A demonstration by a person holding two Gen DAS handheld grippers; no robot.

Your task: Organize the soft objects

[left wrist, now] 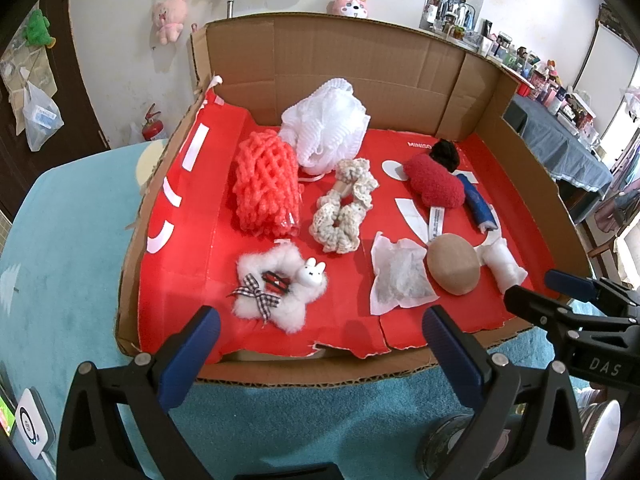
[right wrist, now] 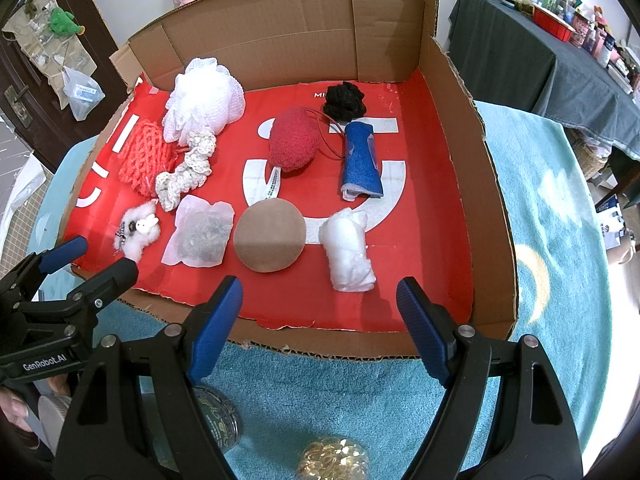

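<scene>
The jaws of the left gripper (left wrist: 320,344) stand wide apart with nothing between them, held above the near edge of the shallow brown cardboard box (left wrist: 352,52); the jaws of the right gripper (right wrist: 320,312) are likewise spread wide and hold nothing, at the same near edge further right. Both hover over the surface covered with a fluffy turquoise cloth (right wrist: 552,200). Inside the box, on its red printed paper liner (right wrist: 432,208), the soft things lie apart in loose rows. Nearest the left gripper is a white fluffy star-shaped hair clip with a small rabbit and checked bow (left wrist: 276,288), and to its right a flat white paper sachet with dark filling (left wrist: 398,276). A round tan sponge puff (right wrist: 270,236) lies just beside the sachet, and a rolled wad of white cotton (right wrist: 348,248) is near the puff, closest to the right gripper. Behind these are a cream crocheted lace scrunchie (left wrist: 346,210), a coral-orange foam net sleeve (left wrist: 266,186) and a white mesh bath pouf (left wrist: 326,124), the pouf touching the net sleeve. Toward the right sit a red fuzzy heart-shaped cushion (right wrist: 294,142), a rolled blue felt cloth (right wrist: 360,160) and a black frilly scrunchie (right wrist: 344,100) at the back. A pink plush toy (left wrist: 170,14) hangs on the wall behind.
</scene>
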